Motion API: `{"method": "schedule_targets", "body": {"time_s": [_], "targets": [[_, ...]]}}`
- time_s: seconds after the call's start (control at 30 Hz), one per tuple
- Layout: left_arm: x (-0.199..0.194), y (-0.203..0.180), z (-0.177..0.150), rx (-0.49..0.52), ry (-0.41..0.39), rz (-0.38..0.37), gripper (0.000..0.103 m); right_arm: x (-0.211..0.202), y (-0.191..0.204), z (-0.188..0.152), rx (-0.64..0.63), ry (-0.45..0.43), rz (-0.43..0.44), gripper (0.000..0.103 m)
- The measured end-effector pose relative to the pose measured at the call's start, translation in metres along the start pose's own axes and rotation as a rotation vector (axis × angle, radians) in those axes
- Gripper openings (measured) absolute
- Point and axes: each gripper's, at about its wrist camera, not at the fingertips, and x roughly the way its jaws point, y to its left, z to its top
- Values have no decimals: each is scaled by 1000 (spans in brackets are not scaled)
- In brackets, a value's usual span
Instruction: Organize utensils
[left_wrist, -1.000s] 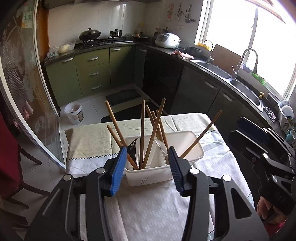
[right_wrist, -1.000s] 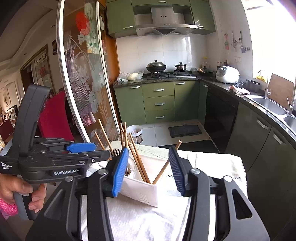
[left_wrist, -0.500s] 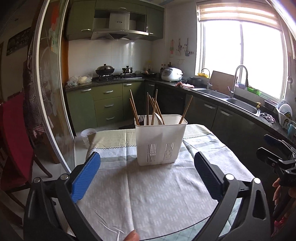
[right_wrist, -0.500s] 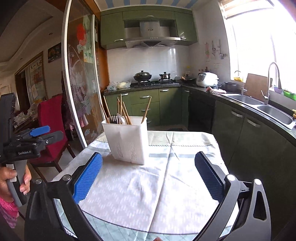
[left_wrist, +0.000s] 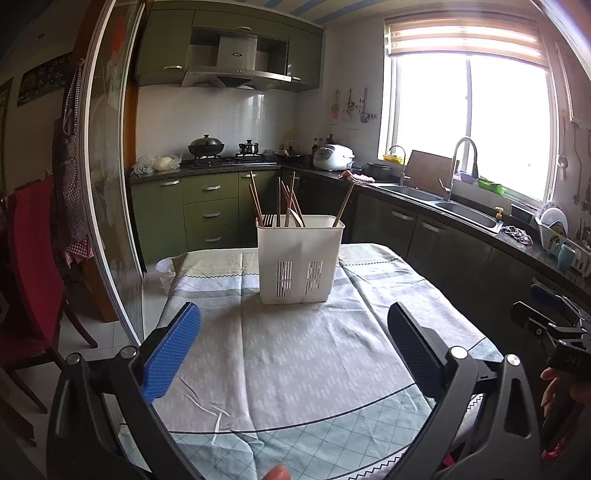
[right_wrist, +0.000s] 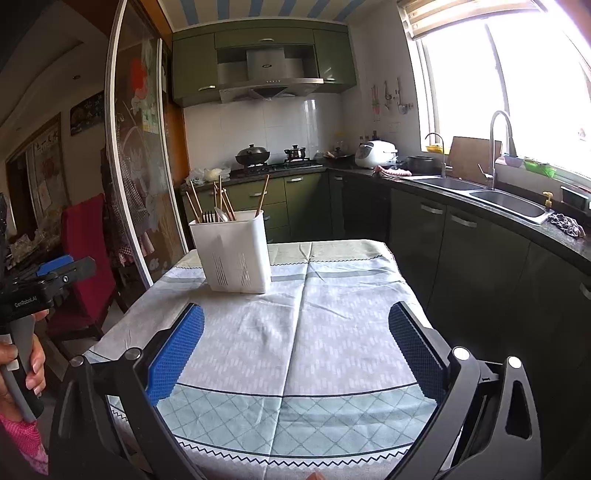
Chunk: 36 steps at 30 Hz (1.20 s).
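Note:
A white slotted utensil caddy (left_wrist: 300, 258) (right_wrist: 233, 251) stands upright on the far half of the clothed table (left_wrist: 295, 354) (right_wrist: 332, 332). Several wooden chopsticks (left_wrist: 291, 201) (right_wrist: 221, 197) and a fork stick up from it. My left gripper (left_wrist: 293, 345) is open, well short of the caddy, with nothing between its blue pads. The right gripper (right_wrist: 295, 345) is also open and holds nothing, with the caddy ahead to its left. Each gripper shows at the edge of the other's view, held by a hand.
A red chair (left_wrist: 29, 258) stands left of the table beside a curved glass sliding door (left_wrist: 107, 184). Green cabinets, a stove with pots (left_wrist: 207, 147), a rice cooker (left_wrist: 332, 157) and a double sink (left_wrist: 443, 201) line the far and right walls.
Both grippers pulled back from right at the caddy to the near side of the table. Their jaws went from half closed to wide open early on, then stayed open.

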Motion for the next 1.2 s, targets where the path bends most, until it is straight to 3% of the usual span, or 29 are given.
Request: {"method": "schedule_targets", "body": {"time_s": [0.5, 1.2], "targets": [[-15, 9, -13, -11, 12, 20, 96, -2, 26, 4, -49, 0, -1, 99], [-15, 2, -10, 10, 13, 12, 97, -5, 23, 6, -41, 1, 0, 99]]}}
